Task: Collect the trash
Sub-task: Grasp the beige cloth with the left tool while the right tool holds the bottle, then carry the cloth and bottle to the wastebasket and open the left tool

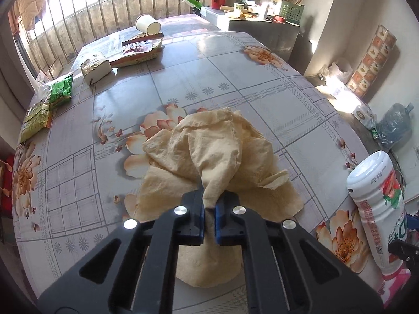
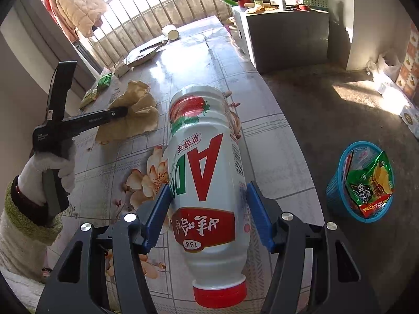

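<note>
Trash was what we held in both hands: our left gripper (image 1: 209, 209) had its fingers pinched shut on a raised fold of the crumpled beige paper sheet (image 1: 209, 154), the rest of which lay on the floral-patterned desk (image 1: 235, 83). Our right gripper (image 2: 208, 209) clamped the white strawberry-label plastic bottle (image 2: 207, 172) across its middle, red cap toward us, held above the desk edge, probably ready to drop into the blue plastic basket (image 2: 337, 198) on the floor, already holding snack wrappers. Farther along the desk lay green snack packets (image 1: 61, 91), a small carton (image 1: 95, 66), a torn orange packet (image 1: 138, 49) and a tipped white paper cup (image 1: 148, 24), none of it blocking either load.
</note>
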The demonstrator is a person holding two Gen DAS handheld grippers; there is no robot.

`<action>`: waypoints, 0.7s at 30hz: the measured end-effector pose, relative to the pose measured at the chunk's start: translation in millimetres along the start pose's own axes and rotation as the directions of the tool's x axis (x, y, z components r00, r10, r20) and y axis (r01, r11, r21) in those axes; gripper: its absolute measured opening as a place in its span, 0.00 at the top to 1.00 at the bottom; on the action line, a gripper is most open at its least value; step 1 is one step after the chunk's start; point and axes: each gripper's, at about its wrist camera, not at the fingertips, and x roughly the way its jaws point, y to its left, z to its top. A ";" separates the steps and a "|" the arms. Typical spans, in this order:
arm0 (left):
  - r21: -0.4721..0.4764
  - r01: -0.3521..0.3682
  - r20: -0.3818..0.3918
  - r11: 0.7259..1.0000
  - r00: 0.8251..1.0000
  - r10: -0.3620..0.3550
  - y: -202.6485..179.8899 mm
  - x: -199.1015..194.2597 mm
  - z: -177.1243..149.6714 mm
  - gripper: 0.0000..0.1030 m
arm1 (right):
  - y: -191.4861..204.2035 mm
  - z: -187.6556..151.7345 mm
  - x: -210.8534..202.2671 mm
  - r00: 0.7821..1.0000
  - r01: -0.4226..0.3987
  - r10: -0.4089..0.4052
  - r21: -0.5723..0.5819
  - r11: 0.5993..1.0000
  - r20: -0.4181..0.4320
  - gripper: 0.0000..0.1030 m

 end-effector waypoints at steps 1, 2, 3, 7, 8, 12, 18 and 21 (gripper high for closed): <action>0.000 0.005 0.001 1.000 1.000 -0.005 -0.4 -4.7 -4.4 0.96 | 0.8 1.1 0.7 1.000 0.002 -0.002 -0.003 1.000 -0.002 0.43; 0.003 0.008 0.004 1.000 1.000 -0.008 -1.3 -9.6 -9.7 0.96 | 1.5 2.2 1.4 1.000 0.003 -0.003 -0.005 1.000 -0.003 0.43; 0.008 0.010 0.006 1.000 1.000 -0.010 -2.8 -14.4 -15.7 0.96 | 1.9 3.9 2.1 1.000 0.003 -0.003 -0.005 1.000 -0.006 0.43; 0.033 0.018 0.011 0.999 1.000 -0.018 -11.0 -28.0 -37.4 0.96 | 0.1 11.1 7.8 1.000 -0.006 0.007 0.022 1.000 -0.025 0.41; 0.036 0.020 0.010 0.999 1.000 -0.021 -12.9 -30.2 -42.0 0.96 | -0.6 12.3 9.5 1.000 -0.012 0.013 0.033 0.999 -0.029 0.41; 0.044 0.028 0.008 0.999 1.000 -0.028 -19.8 -38.2 -56.2 0.96 | -4.6 15.8 16.8 0.998 -0.044 0.047 0.078 0.996 -0.043 0.41; 0.065 0.035 0.030 0.997 0.999 -0.037 -28.5 -50.3 -62.9 0.96 | -10.5 12.4 27.7 0.991 -0.102 0.114 0.166 0.981 -0.064 0.44; 0.068 0.051 0.043 0.996 0.998 -0.054 -30.6 -56.2 -62.3 0.96 | -9.8 12.4 21.2 0.989 -0.138 0.146 0.185 0.973 -0.031 0.44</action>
